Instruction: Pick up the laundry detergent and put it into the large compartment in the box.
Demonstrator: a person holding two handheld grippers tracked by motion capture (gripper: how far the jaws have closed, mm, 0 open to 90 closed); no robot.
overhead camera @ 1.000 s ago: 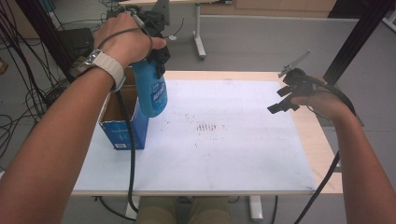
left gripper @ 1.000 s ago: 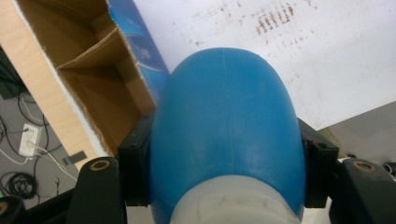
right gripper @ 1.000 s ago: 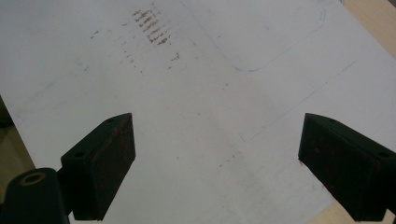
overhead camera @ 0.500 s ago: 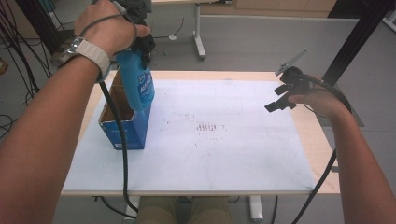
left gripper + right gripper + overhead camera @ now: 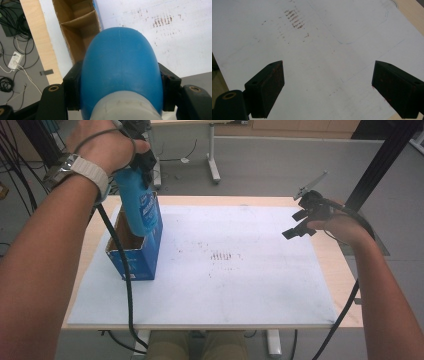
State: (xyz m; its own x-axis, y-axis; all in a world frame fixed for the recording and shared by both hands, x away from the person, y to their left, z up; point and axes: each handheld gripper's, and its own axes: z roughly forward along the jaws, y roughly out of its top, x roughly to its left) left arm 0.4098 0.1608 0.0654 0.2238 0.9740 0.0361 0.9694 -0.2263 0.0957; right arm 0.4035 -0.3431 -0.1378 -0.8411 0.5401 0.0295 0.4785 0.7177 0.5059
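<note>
My left gripper is shut on a blue plastic bottle near its top and holds it upright at the far left of the table. The bottle's base hangs at the rim of an open blue cardboard box. In the left gripper view the bottle sits between both jaws, with the box's brown divided inside beyond it. My right gripper hovers open over the table's right side. Nothing lies between its jaws, just the white sheet below.
A white sheet with brown smudges covers most of the wooden table. Cables trail from both grippers off the front edge. Desk legs and cords stand on the floor behind and to the left.
The left hand has lifted the blue bottle and carried it leftward, from beside the box to over its opening. The right hand has kept still.
</note>
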